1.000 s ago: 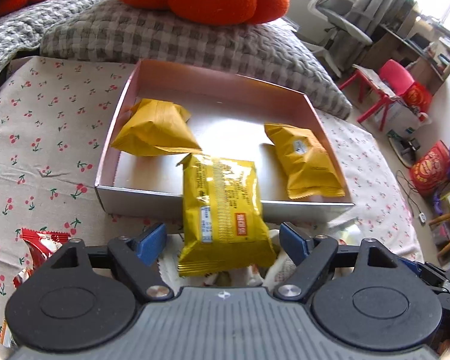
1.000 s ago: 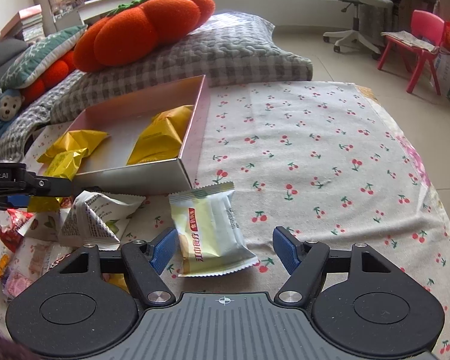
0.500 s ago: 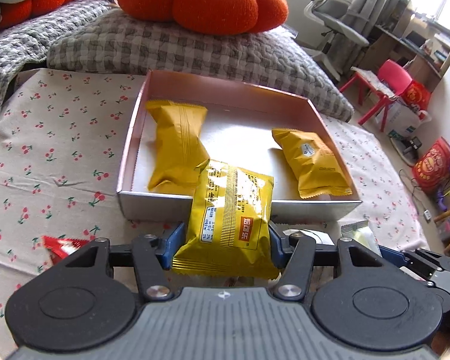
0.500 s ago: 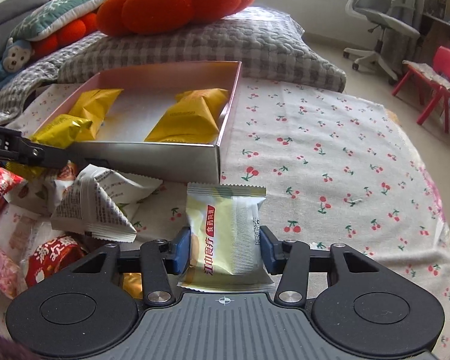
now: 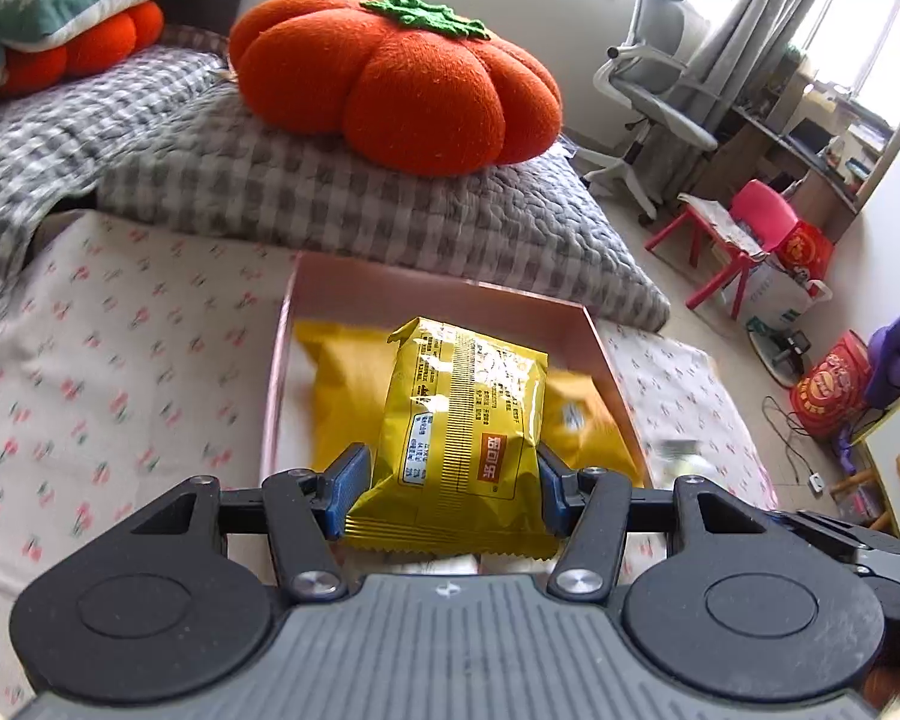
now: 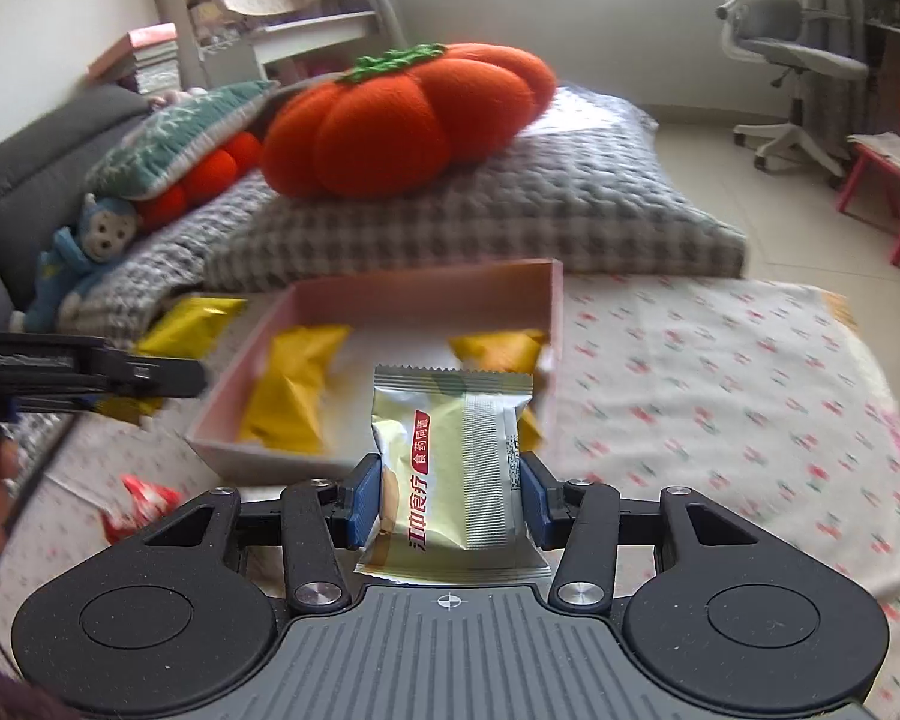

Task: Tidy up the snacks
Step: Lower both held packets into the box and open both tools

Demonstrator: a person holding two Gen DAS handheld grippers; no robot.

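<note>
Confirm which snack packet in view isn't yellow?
The pale cream packet with the red label, gripped by the right gripper; the others are yellow.

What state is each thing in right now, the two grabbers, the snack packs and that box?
left gripper: shut on yellow packet, held in the air
right gripper: shut on pale packet, held in the air
pink box: open, two yellow packs inside
red packet: lying on the cherry cloth

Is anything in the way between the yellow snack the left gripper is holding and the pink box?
Nothing visible blocks it. The left gripper holds the yellow packet over the open pink box. Two yellow packets already lie inside, with bare floor between them.
</note>
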